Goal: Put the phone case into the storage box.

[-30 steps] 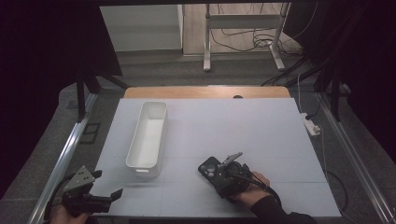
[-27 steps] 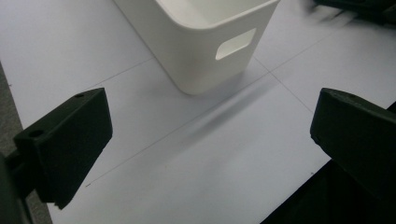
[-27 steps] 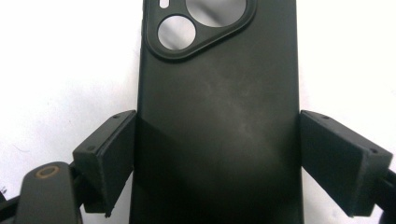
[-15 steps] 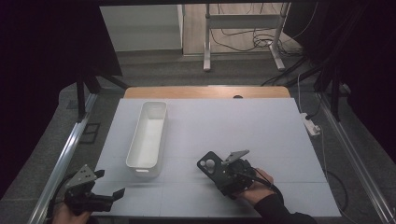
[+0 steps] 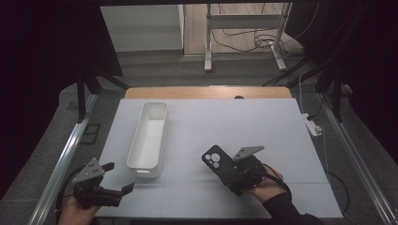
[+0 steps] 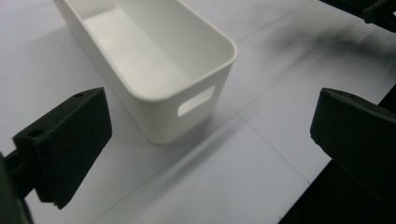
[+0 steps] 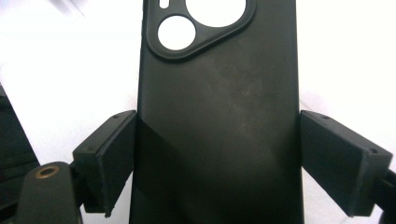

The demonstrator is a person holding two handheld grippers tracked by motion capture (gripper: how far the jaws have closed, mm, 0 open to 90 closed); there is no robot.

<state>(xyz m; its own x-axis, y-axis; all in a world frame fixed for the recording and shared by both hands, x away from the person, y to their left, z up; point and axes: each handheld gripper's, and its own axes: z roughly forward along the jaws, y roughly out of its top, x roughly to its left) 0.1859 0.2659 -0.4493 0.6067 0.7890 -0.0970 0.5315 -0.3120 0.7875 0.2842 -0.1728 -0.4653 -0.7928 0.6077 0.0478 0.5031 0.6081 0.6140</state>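
You lifted right tongs [image 5: 220,165], clamped across black phone case [image 7: 219,121], slightly off worktop [image 5: 281,126]. Left tongs [image 5: 117,178], apart and empty, crept toward white bin [image 5: 149,140]. Case airborne right of bin: drop-in likely next.

No text, label, brand, number or sign could be read anywhere: the matte black phone case [image 7: 219,121] with its camera cut-outs bore no lettering, and the long white plastic bin [image 6: 154,65] and the pale grey tabletop [image 5: 263,126] were unmarked.
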